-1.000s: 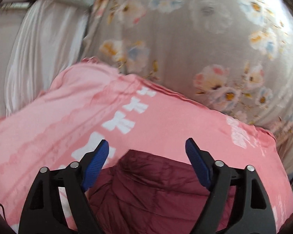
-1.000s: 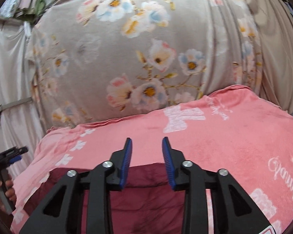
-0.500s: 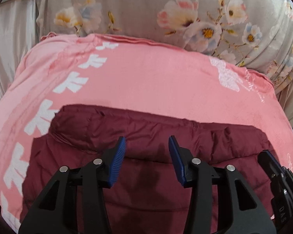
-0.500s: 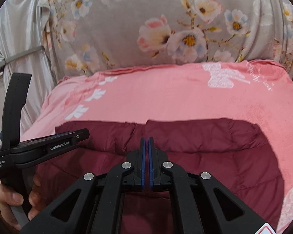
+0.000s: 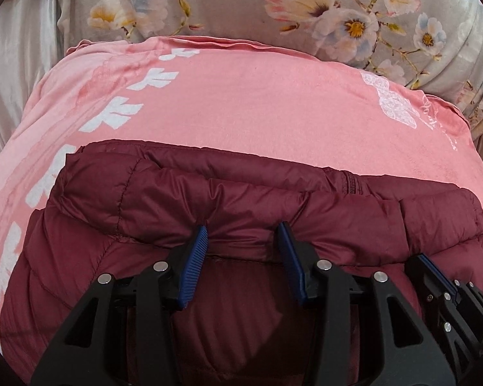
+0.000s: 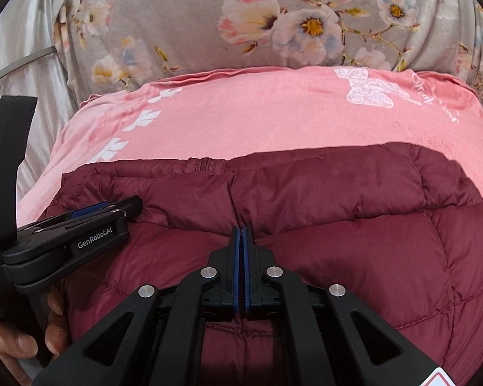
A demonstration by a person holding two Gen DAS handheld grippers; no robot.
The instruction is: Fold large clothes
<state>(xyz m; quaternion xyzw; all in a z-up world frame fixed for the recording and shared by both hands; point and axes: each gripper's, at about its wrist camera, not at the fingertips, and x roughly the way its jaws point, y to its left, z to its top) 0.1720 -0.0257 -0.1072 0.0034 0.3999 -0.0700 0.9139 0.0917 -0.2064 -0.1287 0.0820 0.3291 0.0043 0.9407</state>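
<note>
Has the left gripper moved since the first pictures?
Yes. The left gripper went down over the maroon jacket; the pink sheet's far edge stands higher in its view.

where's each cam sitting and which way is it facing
Left wrist: on the left gripper, looking down along its fingers at the maroon jacket on the pink blanket; the right gripper's tip shows at lower right.
Right wrist: on the right gripper, shut on a jacket fold, facing the same way; the left gripper and the hand holding it show at left.
Shared: jacket, blanket, floral cloth behind, and each other's gripper.
</note>
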